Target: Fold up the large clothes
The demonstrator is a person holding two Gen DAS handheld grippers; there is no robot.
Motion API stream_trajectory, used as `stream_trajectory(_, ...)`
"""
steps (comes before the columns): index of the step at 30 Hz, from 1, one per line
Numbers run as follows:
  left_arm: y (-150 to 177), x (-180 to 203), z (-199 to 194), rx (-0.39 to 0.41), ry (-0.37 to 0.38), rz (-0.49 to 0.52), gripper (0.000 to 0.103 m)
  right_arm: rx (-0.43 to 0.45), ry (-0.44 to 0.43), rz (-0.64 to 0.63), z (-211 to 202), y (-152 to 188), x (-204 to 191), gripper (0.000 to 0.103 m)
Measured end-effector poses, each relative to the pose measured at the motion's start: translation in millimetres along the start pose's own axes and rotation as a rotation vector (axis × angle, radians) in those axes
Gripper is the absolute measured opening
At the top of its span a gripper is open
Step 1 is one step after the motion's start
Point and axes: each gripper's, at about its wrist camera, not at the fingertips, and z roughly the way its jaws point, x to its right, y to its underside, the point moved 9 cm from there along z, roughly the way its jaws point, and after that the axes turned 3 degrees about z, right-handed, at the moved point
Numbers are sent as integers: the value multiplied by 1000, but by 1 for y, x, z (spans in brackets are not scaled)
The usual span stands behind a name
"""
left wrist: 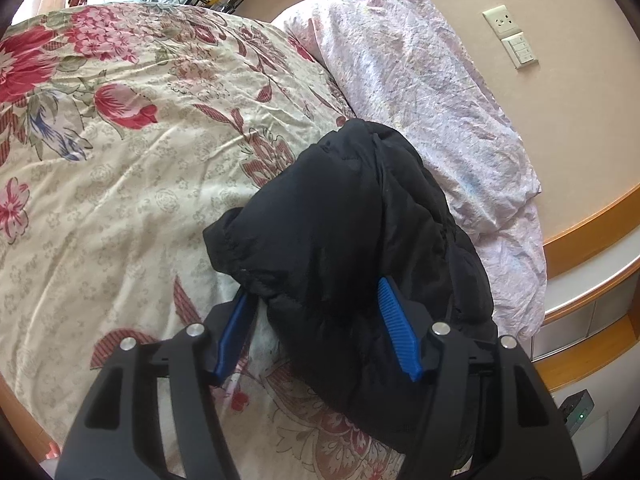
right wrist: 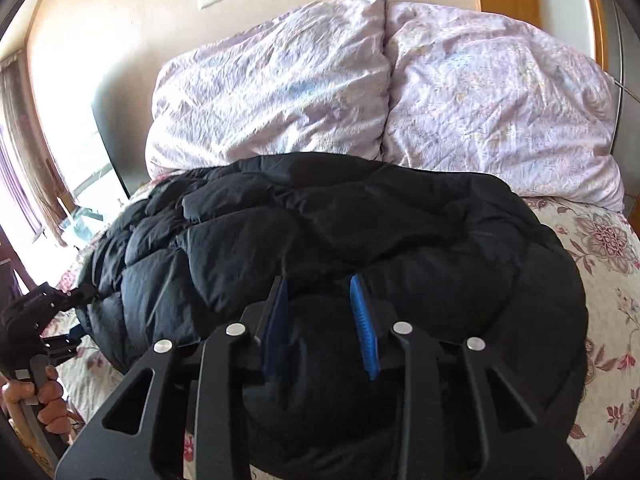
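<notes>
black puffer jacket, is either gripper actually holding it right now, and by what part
Neither clearly grips it. The left gripper stands open around a bunched end of the black puffer jacket; the right gripper's hold cannot be told.

no readable text, labels, brands or numbers anywhere

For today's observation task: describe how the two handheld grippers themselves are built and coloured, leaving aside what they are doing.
Both the left gripper and the right gripper look alike: matte black angular frames with cut-out slots and round silver pivot bolts. Each carries two blue ribbed pads as jaws. No cables or markings show. A bare hand grips a curved handle; no sleeve visible.
</notes>
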Motion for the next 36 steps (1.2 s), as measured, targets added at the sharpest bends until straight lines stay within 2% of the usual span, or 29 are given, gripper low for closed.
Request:
stream_trajectory(11,-5,9,9,2,7,46,62,-118,31,2,42,22,2,33)
stream_trajectory(13,-5,8,11,-3,5,38,62,-121,37,15,40,21,2,33)
stream_trajectory(17,-3,6,13,-6,4,36,62,-70,3,9,30,5,-7,33)
stream_trajectory(20,-4,7,15,0,8,21,62,-144,19,8,48,14,-6,33)
stream_trajectory(24,-6,9,17,11,18,2,64,-190,65,-48,61,24,-6,34)
stream_trajectory(27,-7,12,20,20,21,2,64,-195,85,-77,66,27,-9,34)
stream_trajectory(31,-10,13,22,22,43,-18,64,-190,50,-26,61,25,-4,34)
stream_trajectory(36,-7,11,28,6,37,-24,64,-167,79,-5,43,21,4,34)
